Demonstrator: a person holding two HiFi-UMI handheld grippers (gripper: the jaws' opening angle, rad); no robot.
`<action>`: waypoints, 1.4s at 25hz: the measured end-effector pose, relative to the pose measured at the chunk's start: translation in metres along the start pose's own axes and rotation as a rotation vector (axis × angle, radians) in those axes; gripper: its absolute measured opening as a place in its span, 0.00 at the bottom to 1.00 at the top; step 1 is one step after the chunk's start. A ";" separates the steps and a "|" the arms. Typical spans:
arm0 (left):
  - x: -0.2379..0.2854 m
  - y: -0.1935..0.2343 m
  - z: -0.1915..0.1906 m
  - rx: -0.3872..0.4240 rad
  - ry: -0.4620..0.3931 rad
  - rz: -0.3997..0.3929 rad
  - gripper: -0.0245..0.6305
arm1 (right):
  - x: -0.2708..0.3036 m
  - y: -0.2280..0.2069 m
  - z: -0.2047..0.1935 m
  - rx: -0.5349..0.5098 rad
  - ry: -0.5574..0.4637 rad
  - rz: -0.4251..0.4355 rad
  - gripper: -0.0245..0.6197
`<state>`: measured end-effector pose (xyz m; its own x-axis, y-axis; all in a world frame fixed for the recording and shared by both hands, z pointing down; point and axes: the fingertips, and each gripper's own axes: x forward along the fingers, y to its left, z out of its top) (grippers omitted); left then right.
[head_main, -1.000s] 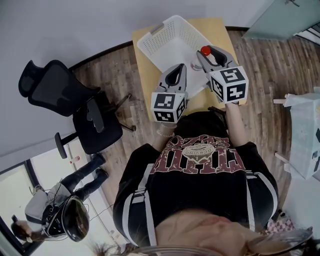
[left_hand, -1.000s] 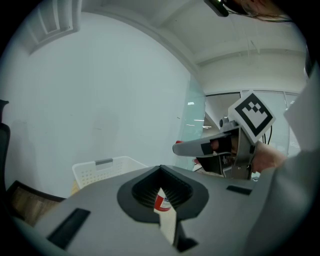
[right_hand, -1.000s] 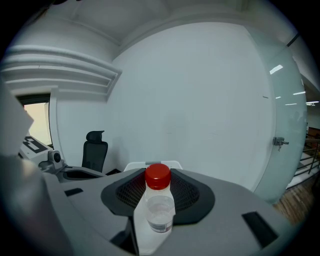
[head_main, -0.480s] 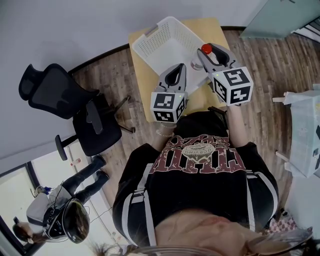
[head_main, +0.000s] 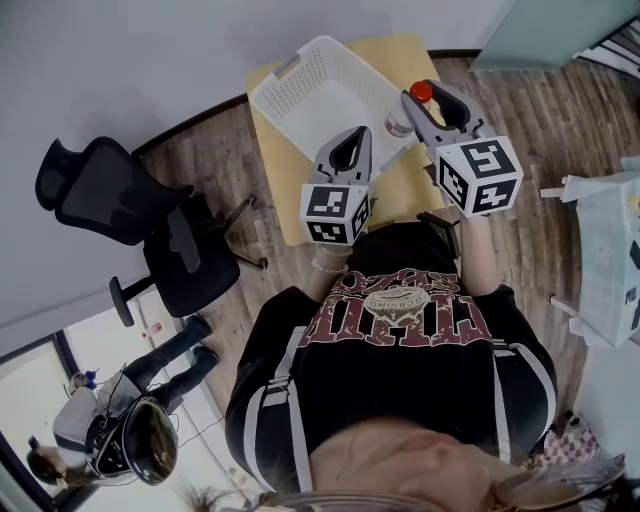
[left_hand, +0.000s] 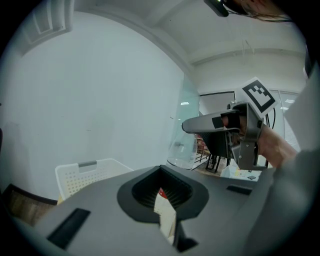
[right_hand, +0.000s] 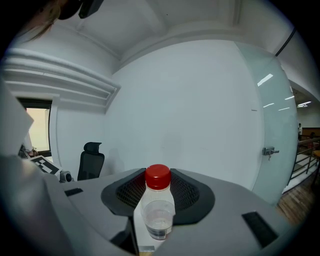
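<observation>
The right hand-held gripper (head_main: 424, 100) is clamped on a clear bottle (right_hand: 158, 207). It pinches the body just under the red cap, probably so that the wider cap cannot slide down through the jaws. The bottle is lifted clear of the table (head_main: 405, 52), upright in the right gripper view, and hangs over the far right part of it, just beside the white basket (head_main: 320, 85).

The left hand-held gripper (head_main: 357, 133) is lower and nearer the person. Its jaws are closed on a thin white packet (left_hand: 164, 216) with a red patch at its top, and it points toward the basket's near wall.

The basket sits askew on the far left of the table and reaches about to the left edge. Its top is open, so there is free room above it. A strip of bare table lies between it and the person. An office chair (head_main: 120, 200) stands on the wood floor, well apart on the left.
</observation>
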<state>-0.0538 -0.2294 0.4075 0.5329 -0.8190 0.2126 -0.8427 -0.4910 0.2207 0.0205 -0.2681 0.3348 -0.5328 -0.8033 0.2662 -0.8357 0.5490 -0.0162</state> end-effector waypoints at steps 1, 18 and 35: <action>0.002 -0.003 0.000 0.000 0.001 -0.003 0.11 | -0.003 -0.003 0.002 -0.001 -0.004 -0.003 0.29; 0.020 -0.048 -0.004 0.005 0.009 -0.045 0.11 | -0.056 -0.044 0.010 0.008 -0.047 -0.069 0.29; 0.040 -0.087 -0.012 0.014 0.036 -0.096 0.11 | -0.090 -0.087 -0.009 0.036 -0.025 -0.145 0.29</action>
<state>0.0419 -0.2161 0.4079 0.6135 -0.7569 0.2253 -0.7885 -0.5711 0.2284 0.1420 -0.2413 0.3206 -0.4086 -0.8793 0.2446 -0.9082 0.4183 -0.0135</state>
